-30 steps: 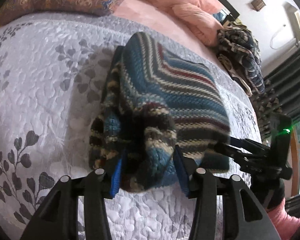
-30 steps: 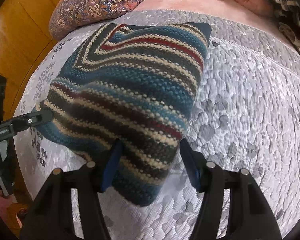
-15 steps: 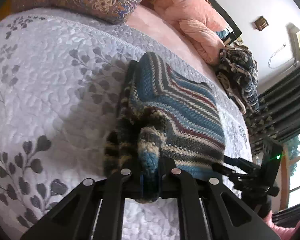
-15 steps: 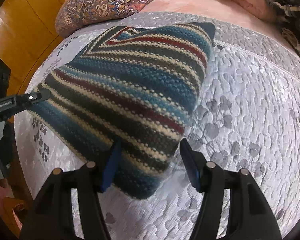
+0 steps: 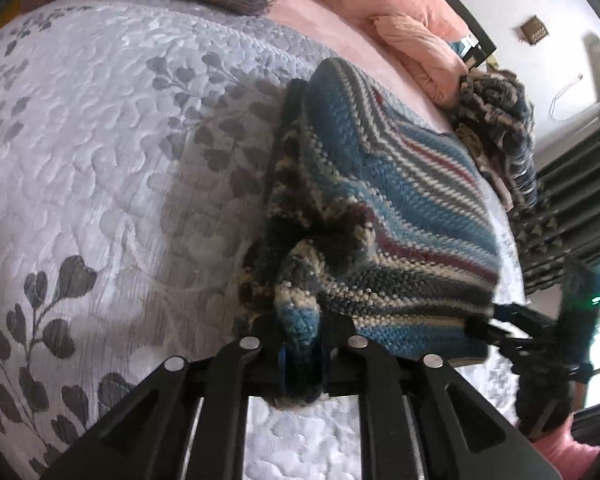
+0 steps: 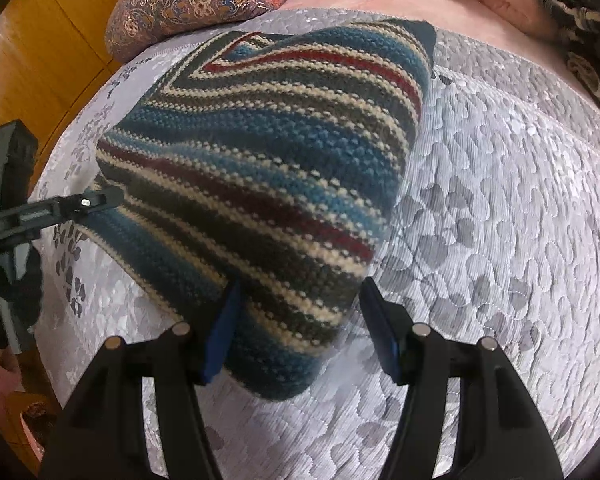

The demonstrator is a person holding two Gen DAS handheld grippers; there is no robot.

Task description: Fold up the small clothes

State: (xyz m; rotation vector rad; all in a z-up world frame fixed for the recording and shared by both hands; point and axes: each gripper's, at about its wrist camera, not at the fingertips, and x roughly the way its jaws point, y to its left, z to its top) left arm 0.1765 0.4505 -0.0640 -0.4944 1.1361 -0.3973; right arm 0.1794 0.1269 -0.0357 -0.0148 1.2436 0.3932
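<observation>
Striped knit [image 6: 260, 168] folded on grey quilt [image 6: 500, 200], one bunched corner pinched between pressed-together fingers of left gripper [image 5: 302, 356], right gripper [image 6: 300, 336] spread wide around opposite corner (blue pads apart, not clamping).

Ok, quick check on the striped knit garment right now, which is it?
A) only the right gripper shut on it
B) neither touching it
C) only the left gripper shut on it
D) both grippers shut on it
C: the left gripper pinches a bunched corner of the striped knit garment, while the right gripper stands open around its near corner.
</observation>
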